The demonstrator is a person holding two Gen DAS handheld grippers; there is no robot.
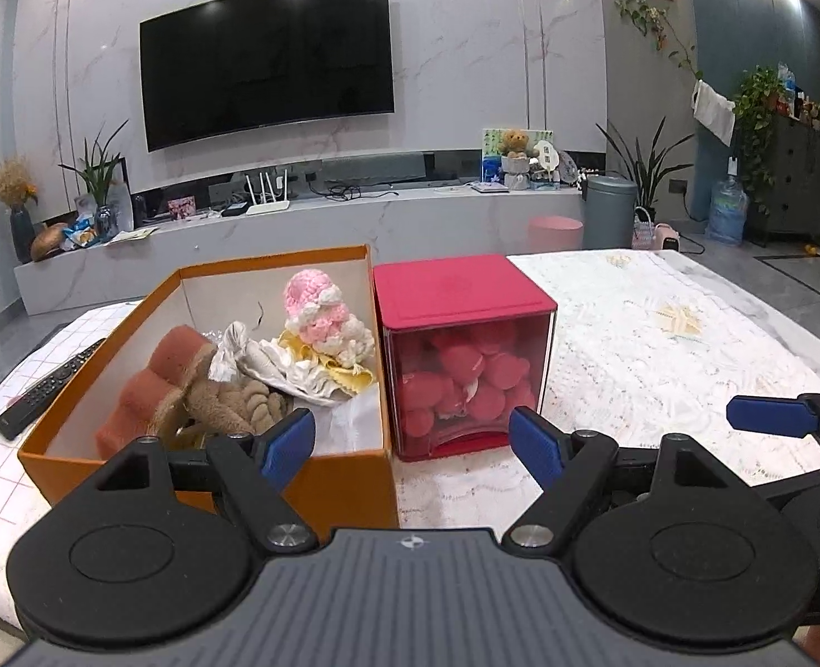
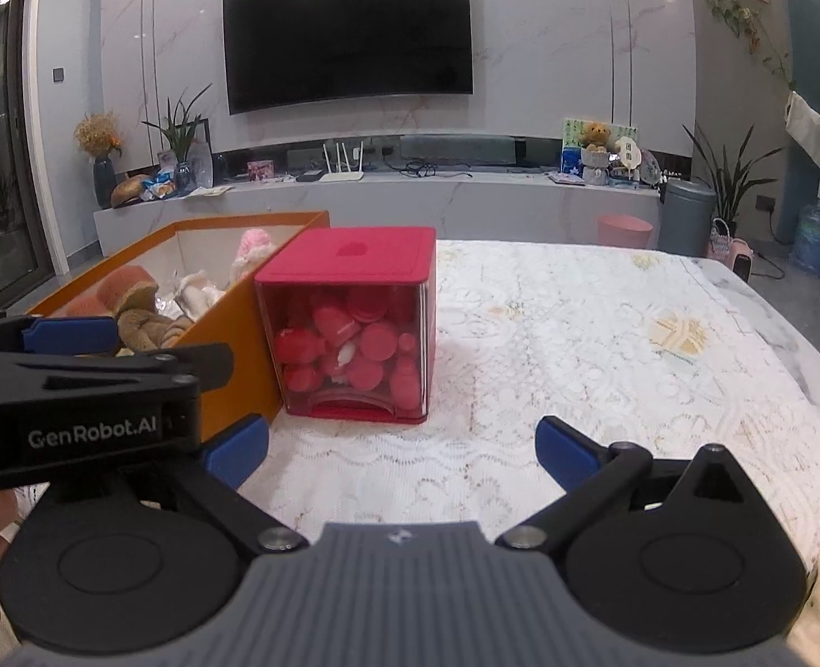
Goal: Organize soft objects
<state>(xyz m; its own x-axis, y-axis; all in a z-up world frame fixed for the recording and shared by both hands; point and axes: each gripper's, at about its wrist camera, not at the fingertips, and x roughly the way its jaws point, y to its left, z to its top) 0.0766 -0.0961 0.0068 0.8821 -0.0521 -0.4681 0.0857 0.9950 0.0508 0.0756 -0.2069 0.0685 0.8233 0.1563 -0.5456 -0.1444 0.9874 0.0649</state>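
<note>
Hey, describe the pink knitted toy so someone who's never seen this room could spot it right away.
Start at the orange box on the white lace cloth, just left of the red cube container. Look in the box's far right corner, against the wall nearest the cube. The knitted toy stands there, the only pink and white crochet piece, taller than the brown plush and pale cloths beside it.
</note>
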